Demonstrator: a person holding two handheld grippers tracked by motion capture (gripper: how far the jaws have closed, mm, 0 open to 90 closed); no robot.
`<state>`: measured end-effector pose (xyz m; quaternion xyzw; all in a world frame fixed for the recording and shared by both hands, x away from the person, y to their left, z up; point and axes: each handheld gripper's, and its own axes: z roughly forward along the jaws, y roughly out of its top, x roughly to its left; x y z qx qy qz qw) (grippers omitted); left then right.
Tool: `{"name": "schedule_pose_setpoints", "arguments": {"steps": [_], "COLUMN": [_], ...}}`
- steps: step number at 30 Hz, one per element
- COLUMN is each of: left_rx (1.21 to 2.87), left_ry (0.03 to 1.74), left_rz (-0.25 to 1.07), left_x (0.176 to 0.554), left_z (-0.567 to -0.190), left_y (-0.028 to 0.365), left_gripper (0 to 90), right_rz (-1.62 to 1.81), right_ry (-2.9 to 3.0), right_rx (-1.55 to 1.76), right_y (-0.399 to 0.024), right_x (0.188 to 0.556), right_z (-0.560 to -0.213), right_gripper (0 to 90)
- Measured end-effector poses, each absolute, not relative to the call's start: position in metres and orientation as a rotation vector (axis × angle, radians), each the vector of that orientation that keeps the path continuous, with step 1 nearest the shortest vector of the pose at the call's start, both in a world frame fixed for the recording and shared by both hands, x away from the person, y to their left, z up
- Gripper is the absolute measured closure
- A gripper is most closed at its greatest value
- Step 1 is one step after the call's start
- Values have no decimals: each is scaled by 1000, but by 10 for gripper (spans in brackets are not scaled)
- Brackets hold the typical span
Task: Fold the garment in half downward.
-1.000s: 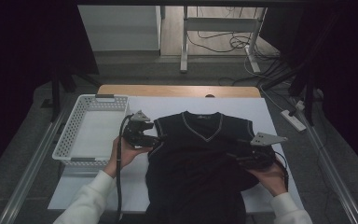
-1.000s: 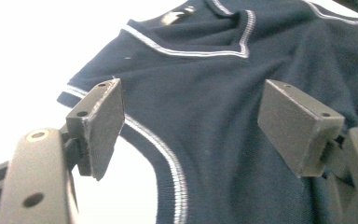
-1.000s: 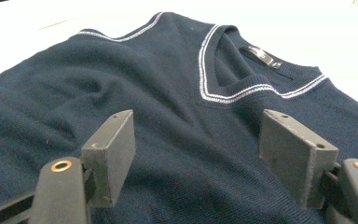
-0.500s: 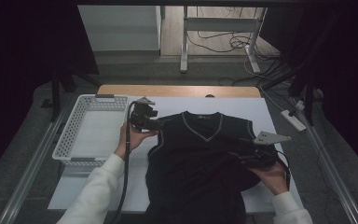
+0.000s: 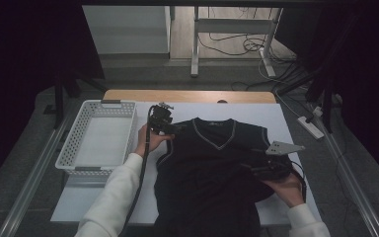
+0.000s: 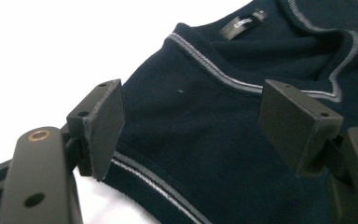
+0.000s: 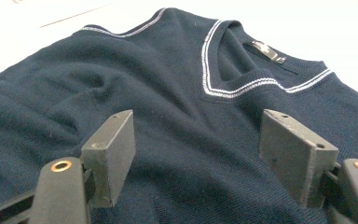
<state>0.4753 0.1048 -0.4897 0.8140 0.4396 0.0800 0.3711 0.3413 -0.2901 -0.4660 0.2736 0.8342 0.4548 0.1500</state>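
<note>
A dark navy V-neck vest (image 5: 212, 173) with pale trim lies flat on the white table cover (image 5: 281, 116). My left gripper (image 5: 176, 129) is at the vest's left shoulder, jaws wide open. In the left gripper view that gripper (image 6: 191, 126) straddles the shoulder cloth (image 6: 214, 149) between armhole trim and collar, and the pads do not press on it. My right gripper (image 5: 249, 167) hovers low over the vest's right side, pointing left. In the right gripper view it (image 7: 198, 154) is open above the chest cloth (image 7: 168, 93), with nothing gripped.
A white slotted basket (image 5: 79, 143) stands at the table's left, close to my left forearm. The wooden table edge (image 5: 187, 95) runs along the back. Metal rails flank the table, and a power strip (image 5: 312, 127) lies on the floor at the right.
My left hand has moved away from me and to the right, from beside the vest's armhole to its shoulder. The right hand and the vest have stayed put.
</note>
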Motion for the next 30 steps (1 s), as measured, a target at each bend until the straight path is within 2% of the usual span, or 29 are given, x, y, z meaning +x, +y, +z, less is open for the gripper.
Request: {"name": "schedule_pose_setpoints", "arguments": {"steps": [30], "left_rx": [2167], "left_ry": [1241], "left_rz": [194], "left_x": [507], "left_z": [-526], "left_y": [110], "left_gripper": [187], "right_rz": [1273], "right_ry": [2436], "right_rx": [789], "right_y": [-287], "right_x": [344], "right_z": [-472], "right_gripper": [272]}}
